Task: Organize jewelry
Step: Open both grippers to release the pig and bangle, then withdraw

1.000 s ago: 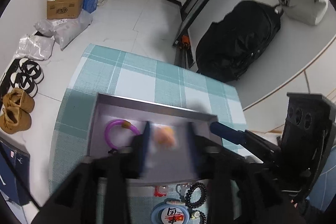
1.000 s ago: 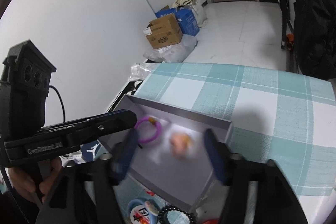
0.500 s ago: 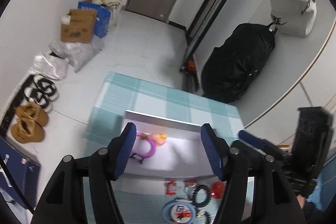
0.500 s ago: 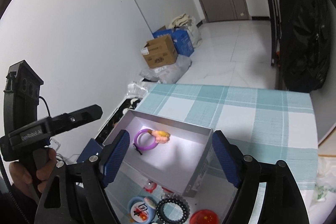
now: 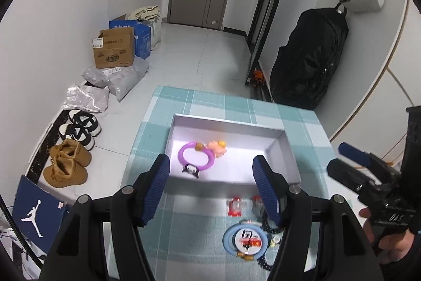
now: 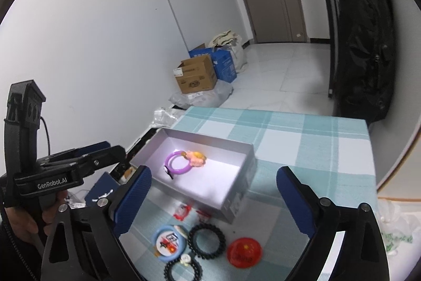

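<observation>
Looking along the left tool [image 5: 210, 182], we see its two blue-padded fingers [image 5: 158, 183] standing apart with nothing between them; its jaws have just been opening. Beyond the fingertips lies the open grey box [image 5: 286, 149] on the checked surface [image 5: 205, 102]. Inside the box, ahead of the left finger, we find the purple bracelet [image 5: 196, 157], and touching its far side the pink-and-yellow charm [image 5: 217, 148]. Nearer than the box, under and beside the right finger of this tool, we note a red clip [image 5: 235, 207], a blue round badge [image 5: 246, 241] and a black beaded bracelet [image 5: 268, 223], partly hidden by the finger.

From the right tool [image 6: 213, 199] we see wide-spread fingers [image 6: 134, 196], likewise empty; its jaws too have just been opening. The box [image 6: 236, 199] sits ahead, between the fingertips, with the purple bracelet [image 6: 179, 162] and the charm [image 6: 196, 158] in its far left part. Below the box, between the two fingers, lie the red clip [image 6: 183, 211], the blue round badge [image 6: 169, 242], two black beaded bracelets [image 6: 208, 241], which touch each other, and a red disc [image 6: 244, 252] toward the right finger. To the left of this tool the left tool [image 6: 79, 165] appears, gripped by a hand [image 6: 26, 223]. In the left view the right tool [image 5: 352, 159] shows at the right edge, off the surface's right side.
</observation>
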